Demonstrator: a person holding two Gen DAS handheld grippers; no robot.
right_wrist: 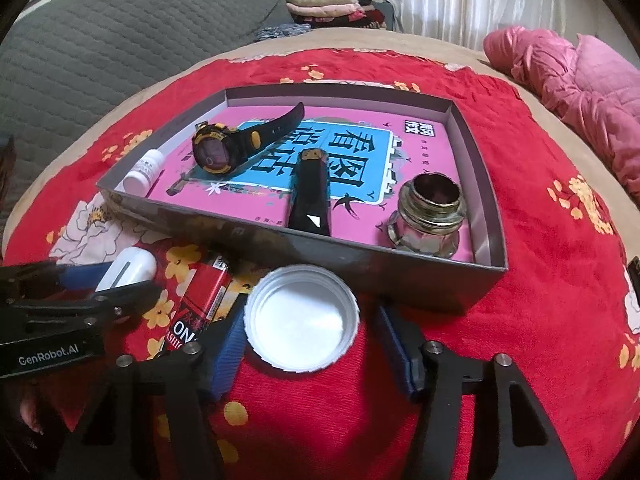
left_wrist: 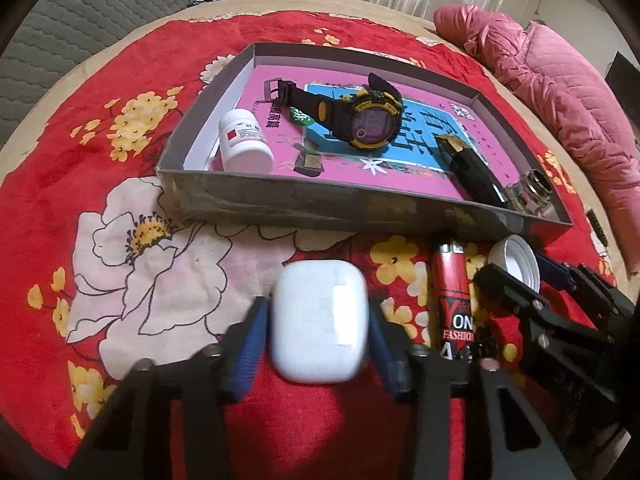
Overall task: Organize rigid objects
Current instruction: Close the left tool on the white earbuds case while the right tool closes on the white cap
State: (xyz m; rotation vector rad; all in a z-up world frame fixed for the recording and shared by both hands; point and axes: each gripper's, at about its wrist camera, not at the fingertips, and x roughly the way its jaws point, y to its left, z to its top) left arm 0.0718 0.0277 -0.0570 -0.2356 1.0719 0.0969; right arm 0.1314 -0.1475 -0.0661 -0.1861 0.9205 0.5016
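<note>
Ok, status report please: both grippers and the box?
Left gripper shut on earbud case. Right gripper around white cap, left pad touching. Box ahead, lighter between grippers.

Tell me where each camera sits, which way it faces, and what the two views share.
Left wrist: on the left hand-held gripper, looking down along its blue fingers, which flank a white earbud case; gray box beyond.
Right wrist: on the right hand-held gripper, looking down at a white cap between its fingers; fingertips show at lower left.
Shared: box, watch, red lighter, and each other's gripper.
</note>
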